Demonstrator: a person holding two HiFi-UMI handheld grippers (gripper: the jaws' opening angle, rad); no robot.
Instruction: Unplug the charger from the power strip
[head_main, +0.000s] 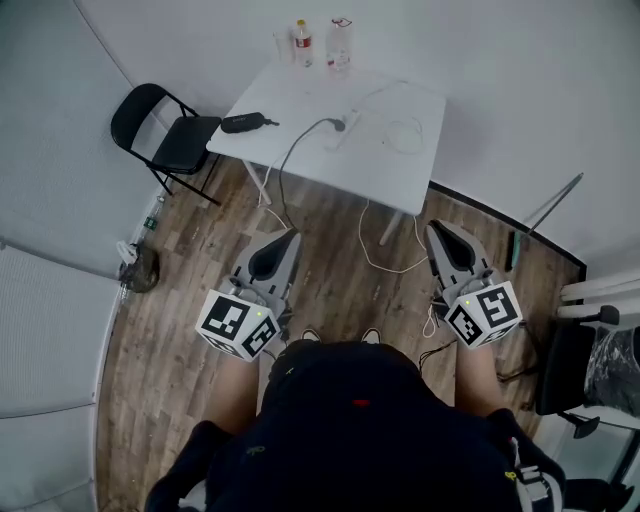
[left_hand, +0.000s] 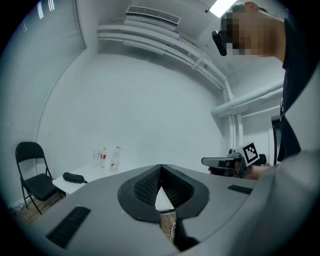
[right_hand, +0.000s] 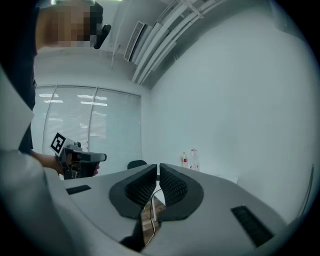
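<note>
While both grippers are held level above the floor, nothing is gripped. At the bottom of the head view the person's dark top (head_main: 350, 430) is seen. The left gripper (left_hand: 161, 169) is held at lower left of centre, its jaws brought together at the tips, with nothing between them. The right gripper (right_hand: 157, 167) is held at lower right of centre, its jaws closed to a thin slit, also with nothing between them. Wood floor (head_main: 330, 230) is seen beyond both, with loose cable lying on it.

Well apart from the grippers, a white table (head_main: 400, 175) is placed at upper centre of the frame. The charger (head_main: 339, 125) is seen plugged into the white power strip (head_main: 334, 140) near the table's middle, and its dark cable is run off the near edge to the floor. A black case (head_main: 245, 123) is laid at the table's left end, and bottles (head_main: 303, 42) are stood at the far edge. A black folding chair (head_main: 165, 135) is set left of the table.
</note>
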